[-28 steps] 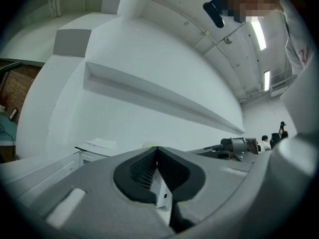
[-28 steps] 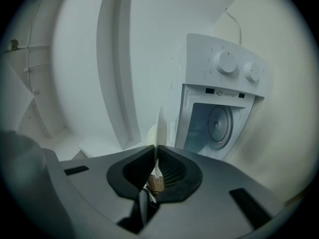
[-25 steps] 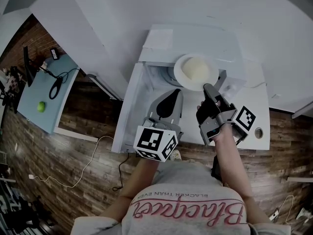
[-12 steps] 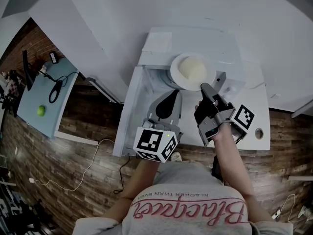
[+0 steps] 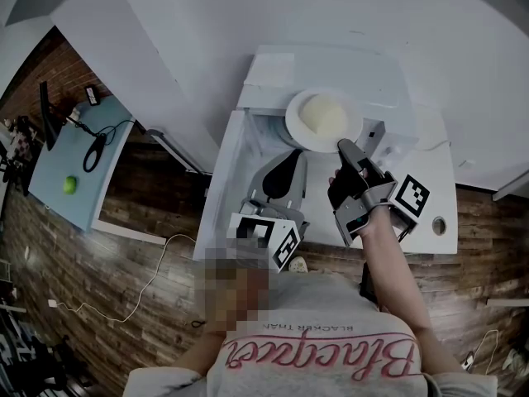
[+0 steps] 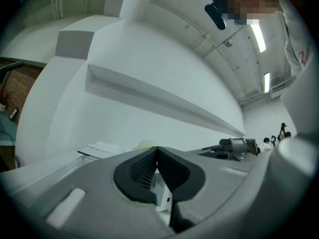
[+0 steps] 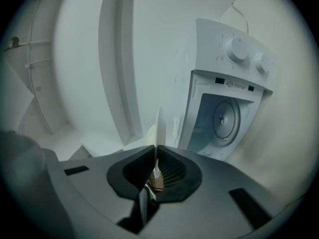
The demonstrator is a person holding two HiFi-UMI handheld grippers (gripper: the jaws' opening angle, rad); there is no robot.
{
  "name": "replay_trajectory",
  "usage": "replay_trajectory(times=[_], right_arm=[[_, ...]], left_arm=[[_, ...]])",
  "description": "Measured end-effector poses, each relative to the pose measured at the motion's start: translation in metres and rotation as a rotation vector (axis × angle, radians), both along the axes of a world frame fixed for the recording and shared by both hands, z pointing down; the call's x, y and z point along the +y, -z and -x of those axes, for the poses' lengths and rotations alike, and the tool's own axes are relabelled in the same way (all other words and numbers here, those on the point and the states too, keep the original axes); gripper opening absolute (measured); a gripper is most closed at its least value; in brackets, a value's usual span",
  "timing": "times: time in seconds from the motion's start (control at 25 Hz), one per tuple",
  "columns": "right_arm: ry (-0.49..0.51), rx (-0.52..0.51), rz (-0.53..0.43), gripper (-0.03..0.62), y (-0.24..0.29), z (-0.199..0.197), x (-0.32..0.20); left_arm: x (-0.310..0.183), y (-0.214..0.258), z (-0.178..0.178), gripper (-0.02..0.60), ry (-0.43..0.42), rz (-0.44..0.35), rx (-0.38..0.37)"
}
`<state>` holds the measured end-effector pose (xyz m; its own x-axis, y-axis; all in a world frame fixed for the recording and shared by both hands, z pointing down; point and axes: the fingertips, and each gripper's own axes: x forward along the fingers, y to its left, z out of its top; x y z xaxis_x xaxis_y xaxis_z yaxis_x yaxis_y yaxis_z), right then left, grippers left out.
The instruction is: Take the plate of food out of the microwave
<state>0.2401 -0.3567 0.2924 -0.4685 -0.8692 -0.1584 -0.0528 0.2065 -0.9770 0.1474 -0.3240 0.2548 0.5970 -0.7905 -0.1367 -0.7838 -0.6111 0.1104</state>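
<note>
Plate looks stiff, smooth and breakable; food likely makes it tip-prone. Right gripper fingers pinch its near rim; left gripper fingers meet, empty.

Head view: high above person, facing steeply down, mid-range; takes in microwave, plate, left gripper, right gripper, floor. Left gripper view: rides low behind own jaws, very near them, tilted up at wall and ceiling. Right gripper view: close behind own jaws, rolled sideways, facing microwave's open cavity. Head and right gripper views share microwave and plate.
</note>
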Motion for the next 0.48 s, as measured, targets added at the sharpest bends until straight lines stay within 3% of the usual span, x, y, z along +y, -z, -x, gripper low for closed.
replay_trajectory(times=[0.48], right_arm=[[0.011, 0.027, -0.009, 0.026, -0.0004, 0.0028, -0.0051]], left_arm=[[-0.0035, 0.0006, 0.0041, 0.006, 0.013, -0.007, 0.033]])
